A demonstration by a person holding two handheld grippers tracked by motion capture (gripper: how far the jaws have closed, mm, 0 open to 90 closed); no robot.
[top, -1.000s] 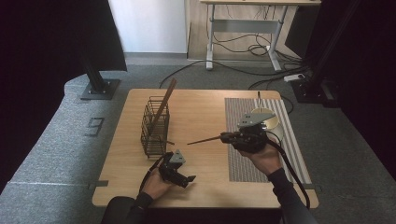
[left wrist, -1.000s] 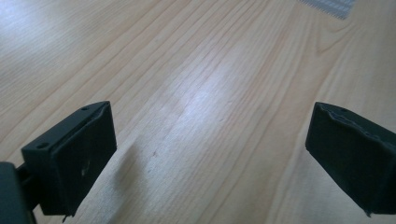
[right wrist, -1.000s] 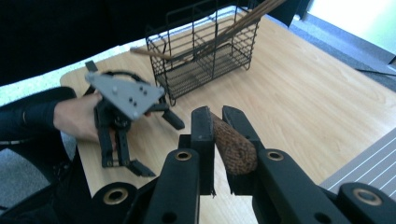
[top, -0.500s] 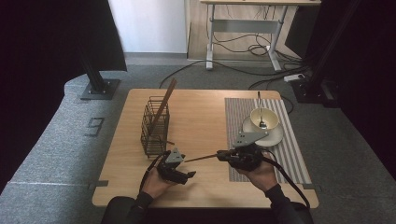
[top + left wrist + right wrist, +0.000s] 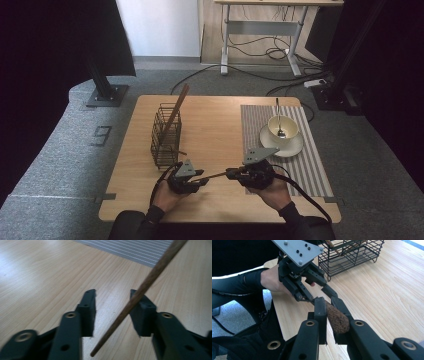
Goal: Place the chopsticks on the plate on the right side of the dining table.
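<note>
From my station I count two grippers, the left gripper (image 5: 201,177) and the right gripper (image 5: 230,173), at six o'clock. One wooden stick (image 5: 214,175) spans between them. One wire basket (image 5: 165,136) at nine o'clock holds one wooden utensil (image 5: 177,108). At two o'clock: one striped mat (image 5: 256,127), one saucer (image 5: 295,147), one cup (image 5: 282,127), one spoon (image 5: 278,115).

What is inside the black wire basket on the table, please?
In the wire basket a long wooden utensil stands leaning, its handle rising above the rim. The right gripper view shows more wooden sticks inside. Their lower ends are behind the mesh, so their kind is unclear.
</note>
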